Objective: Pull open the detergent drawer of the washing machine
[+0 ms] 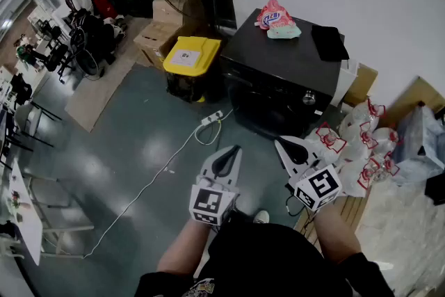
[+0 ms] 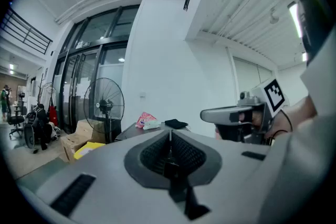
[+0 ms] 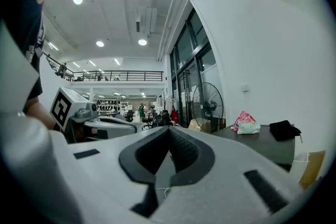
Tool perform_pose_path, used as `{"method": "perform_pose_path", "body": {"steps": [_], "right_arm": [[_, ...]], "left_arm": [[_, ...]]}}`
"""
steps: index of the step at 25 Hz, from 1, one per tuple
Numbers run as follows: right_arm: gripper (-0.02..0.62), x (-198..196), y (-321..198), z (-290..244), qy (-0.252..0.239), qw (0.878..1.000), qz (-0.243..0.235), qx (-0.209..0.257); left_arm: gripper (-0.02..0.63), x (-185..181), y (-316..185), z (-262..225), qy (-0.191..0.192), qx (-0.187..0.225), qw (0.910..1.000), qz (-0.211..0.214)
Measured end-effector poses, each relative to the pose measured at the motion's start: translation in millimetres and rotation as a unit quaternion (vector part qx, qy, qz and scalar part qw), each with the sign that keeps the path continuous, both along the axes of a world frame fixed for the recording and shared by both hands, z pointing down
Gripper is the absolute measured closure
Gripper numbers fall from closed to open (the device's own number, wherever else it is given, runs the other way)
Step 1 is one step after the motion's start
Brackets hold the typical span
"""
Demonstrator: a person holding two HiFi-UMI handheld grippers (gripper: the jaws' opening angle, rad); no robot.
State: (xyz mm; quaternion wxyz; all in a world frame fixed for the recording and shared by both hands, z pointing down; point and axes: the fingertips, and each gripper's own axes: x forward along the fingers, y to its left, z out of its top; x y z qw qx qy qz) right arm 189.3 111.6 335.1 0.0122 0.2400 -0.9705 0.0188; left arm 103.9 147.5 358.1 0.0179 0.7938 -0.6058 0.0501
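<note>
My left gripper (image 1: 231,151) and right gripper (image 1: 284,146), smooth pale plastic with ribbed dark pads, are both pressed together on nothing. Well ahead stands the boxy black washing machine (image 1: 278,80), its detergent drawer too dark to make out. A crinkled pink packet (image 1: 276,17) and a folded black cloth (image 1: 328,42) lie on its flat top.

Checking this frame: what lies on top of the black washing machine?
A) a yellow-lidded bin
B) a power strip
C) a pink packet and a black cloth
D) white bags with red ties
C: the head view shows a pink packet and a black cloth on top of the washing machine. The yellow-lidded bin, power strip and white bags are all down beside it.
</note>
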Motion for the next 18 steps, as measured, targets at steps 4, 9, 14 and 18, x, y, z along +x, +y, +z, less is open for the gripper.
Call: {"method": "perform_pose_path", "body": {"steps": [4,9,14,18], "right_arm": [[0.591,-0.8,2.1,-1.6,-0.004,1.000,0.000,-0.001],[0.589,-2.8,4.3,-6.0,-0.015,1.000,-0.004,0.002],[0.588,-6.6,-1.2,-5.5,-0.020,1.000,-0.001,0.003],[0.588,-9.8,-15.5,-1.9,-0.027,1.000,0.007,-0.005]], "left_arm": [[0.592,-0.9,2.5,-1.0,0.001,-0.001,1.0000,0.000],[0.592,-2.4,4.6,-7.0,-0.005,0.003,1.0000,-0.002],[0.592,-9.2,2.2,-9.3,-0.005,0.009,0.9999,-0.002],[0.592,-17.6,-10.9,-4.7,0.003,0.009,0.9999,0.003]]}}
